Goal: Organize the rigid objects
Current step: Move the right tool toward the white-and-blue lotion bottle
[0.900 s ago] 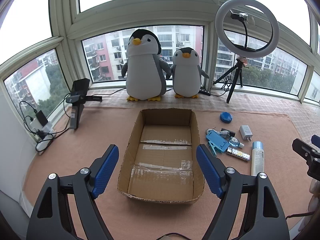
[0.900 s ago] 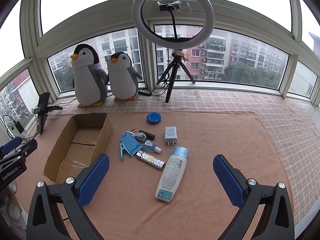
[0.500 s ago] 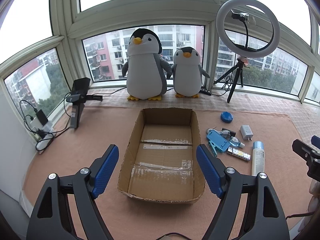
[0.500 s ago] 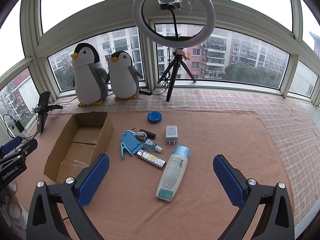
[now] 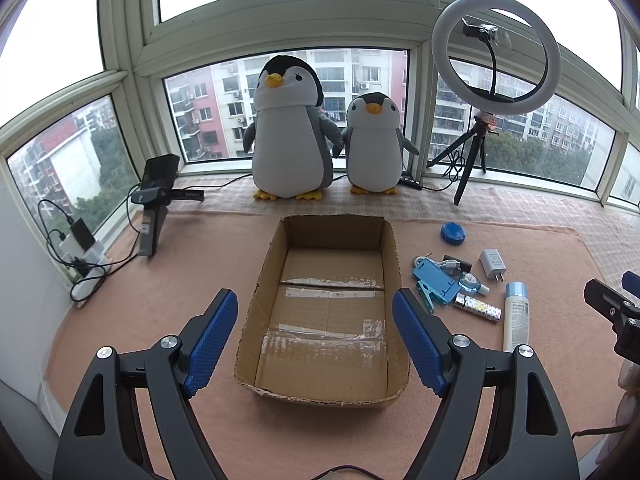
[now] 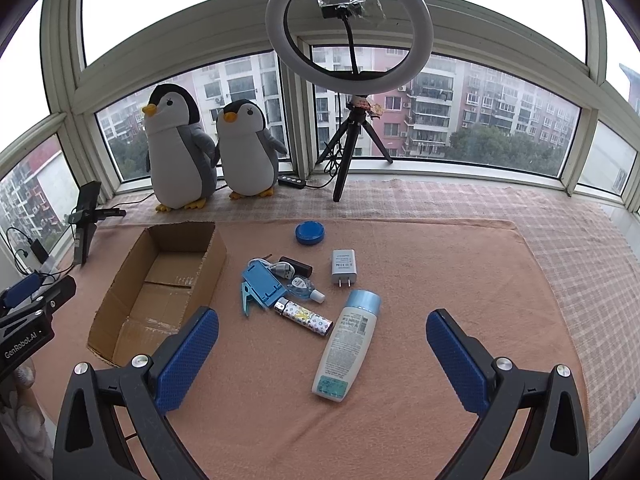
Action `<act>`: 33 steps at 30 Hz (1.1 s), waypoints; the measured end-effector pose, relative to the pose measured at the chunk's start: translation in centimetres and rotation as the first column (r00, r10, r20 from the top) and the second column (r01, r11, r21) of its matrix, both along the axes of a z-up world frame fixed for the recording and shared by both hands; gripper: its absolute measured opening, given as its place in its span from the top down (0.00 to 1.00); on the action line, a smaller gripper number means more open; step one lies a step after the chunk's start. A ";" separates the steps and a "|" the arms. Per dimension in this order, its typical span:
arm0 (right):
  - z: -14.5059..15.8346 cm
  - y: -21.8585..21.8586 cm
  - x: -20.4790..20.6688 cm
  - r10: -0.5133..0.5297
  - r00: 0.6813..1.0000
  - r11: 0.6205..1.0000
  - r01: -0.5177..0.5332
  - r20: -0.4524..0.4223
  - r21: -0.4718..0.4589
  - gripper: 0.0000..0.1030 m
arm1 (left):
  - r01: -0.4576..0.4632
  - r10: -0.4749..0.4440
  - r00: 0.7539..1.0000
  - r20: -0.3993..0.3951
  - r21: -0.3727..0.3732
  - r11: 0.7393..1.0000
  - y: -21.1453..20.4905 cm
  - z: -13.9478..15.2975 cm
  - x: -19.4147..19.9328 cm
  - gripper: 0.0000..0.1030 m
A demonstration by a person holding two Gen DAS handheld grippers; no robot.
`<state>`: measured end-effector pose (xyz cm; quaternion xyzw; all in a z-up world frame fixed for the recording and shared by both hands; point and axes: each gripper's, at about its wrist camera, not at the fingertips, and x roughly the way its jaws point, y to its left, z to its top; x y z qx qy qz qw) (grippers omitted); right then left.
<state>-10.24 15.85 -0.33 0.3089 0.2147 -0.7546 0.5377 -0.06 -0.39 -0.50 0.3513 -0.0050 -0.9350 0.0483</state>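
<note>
At the bottom of the left wrist view your left gripper (image 5: 314,340) stands spread wide with nothing between its blue pads, framing the near end of the open cardboard box (image 5: 256,300), which sits in the middle of the frame on the peach mat (image 5: 160,280). At the bottom of the right wrist view your right gripper (image 6: 322,358) is likewise fully spread and holds nothing; the white bottle with the light-blue cap (image 6: 346,344) lies on the mat in the gap between its fingers, untouched. Just above and left of the bottle lie the patterned tube (image 6: 304,317), the blue clip holder (image 6: 260,285), a small clear bottle (image 6: 305,289), a coiled white cable (image 6: 276,267) and a small black item (image 6: 296,265), clustered close together. The white charger plug (image 6: 344,266) sits right of them, and the blue round tin (image 6: 310,233) lies further up. At the window, upper left, stand two plush penguins (image 6: 180,156); the ring light on its tripod (image 6: 350,32) rises at top centre.
</note>
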 end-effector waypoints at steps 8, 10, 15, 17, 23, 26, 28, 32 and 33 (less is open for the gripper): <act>-0.2 -0.2 0.0 0.006 1.000 1.000 -0.006 0.001 0.008 0.00 | -0.008 0.008 1.000 0.009 0.000 1.000 -0.2 -0.4 -0.2 0.22; -0.3 -0.2 -0.1 0.008 1.000 1.000 -0.008 0.003 0.011 0.00 | -0.012 0.012 1.000 0.012 -0.001 1.000 -0.2 -0.5 -0.3 0.22; -0.7 -0.4 -0.3 0.012 1.000 1.000 -0.012 0.006 0.020 0.00 | -0.026 0.026 0.999 0.024 -0.003 1.000 -0.7 -1.0 -0.6 0.22; -0.8 -0.5 -0.5 0.011 1.000 1.000 -0.011 0.008 0.025 0.00 | -0.037 0.037 0.999 0.034 -0.007 0.999 -1.1 -1.4 -0.8 0.22; -1.6 -0.7 -1.4 -0.002 1.000 0.999 0.002 0.014 0.041 0.00 | -0.084 0.085 0.993 0.080 -0.014 0.996 -2.9 -3.2 -1.8 0.22; -2.1 -0.6 -2.0 -0.012 1.000 0.999 0.011 0.020 0.047 0.00 | -0.108 0.109 0.988 0.110 -0.017 0.994 -4.1 -4.4 -2.4 0.22; -2.3 -0.6 -2.5 -0.018 1.000 0.998 0.017 0.023 0.053 0.00 | -0.124 0.126 0.983 0.134 -0.019 0.992 -4.8 -5.2 -2.8 0.22; -2.9 -0.5 -3.5 -0.032 0.999 0.997 0.030 0.030 0.066 0.00 | -0.152 0.154 0.972 0.180 -0.024 0.988 -6.3 -7.3 -3.6 0.24; -3.1 -0.5 -3.7 -0.034 0.999 0.997 0.031 0.034 0.069 0.00 | -0.157 0.159 0.969 0.190 -0.025 0.987 -6.6 -7.8 -3.8 0.24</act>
